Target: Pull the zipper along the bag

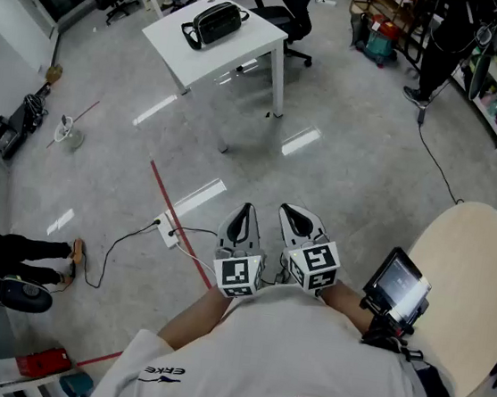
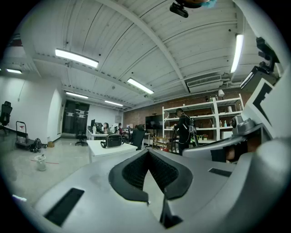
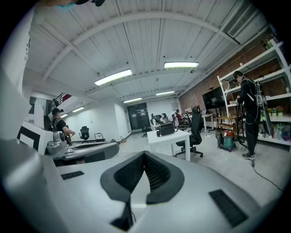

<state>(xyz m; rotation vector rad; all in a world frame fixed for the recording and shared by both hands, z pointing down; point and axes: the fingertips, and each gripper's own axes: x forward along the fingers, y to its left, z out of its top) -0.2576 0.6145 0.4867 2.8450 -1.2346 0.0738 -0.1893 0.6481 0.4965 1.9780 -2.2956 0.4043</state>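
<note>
The black bag (image 1: 214,23) lies on a white table (image 1: 249,49) far across the room, several steps from me. It is small in the left gripper view, where the bag (image 2: 112,140) sits on the table, and in the right gripper view too, bag (image 3: 166,129). Both grippers are held side by side close to my chest, pointing toward the table. My left gripper (image 1: 245,212) (image 2: 148,154) is shut with nothing between its pads. Beside it, my right gripper (image 1: 297,215) (image 3: 144,157) is likewise shut and empty.
A red line (image 1: 174,220) and a power strip (image 1: 168,228) with cable lie on the floor ahead. A round beige table (image 1: 472,283) stands at my right. Behind the white table there is an office chair (image 1: 289,0). A person in black (image 3: 248,113) stands by shelves.
</note>
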